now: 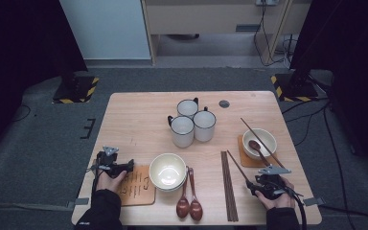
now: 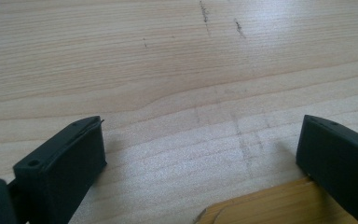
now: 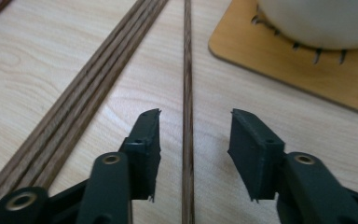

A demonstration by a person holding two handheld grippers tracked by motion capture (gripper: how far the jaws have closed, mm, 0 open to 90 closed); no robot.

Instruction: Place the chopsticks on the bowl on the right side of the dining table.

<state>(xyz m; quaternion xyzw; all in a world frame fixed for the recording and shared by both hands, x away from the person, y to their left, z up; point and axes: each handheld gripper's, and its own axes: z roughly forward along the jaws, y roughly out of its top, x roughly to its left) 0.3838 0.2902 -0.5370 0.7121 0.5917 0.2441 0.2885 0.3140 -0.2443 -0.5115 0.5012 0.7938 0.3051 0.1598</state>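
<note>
My right gripper is open, low over the table, with a single dark wooden chopstick lying between its jaws; neither pad touches it. In the high view this gripper sits at the front right, at the near end of that chopstick. A bundle of several chopsticks lies just left of it. My left gripper is open wide over bare wood, with nothing between its fingers. It rests at the front left, at the far edge of a wooden coaster.
A white bowl holding a spoon and a chopstick stands on a coaster ahead of the right gripper. Stacked bowls, two wooden spoons and three mugs occupy the middle of the table.
</note>
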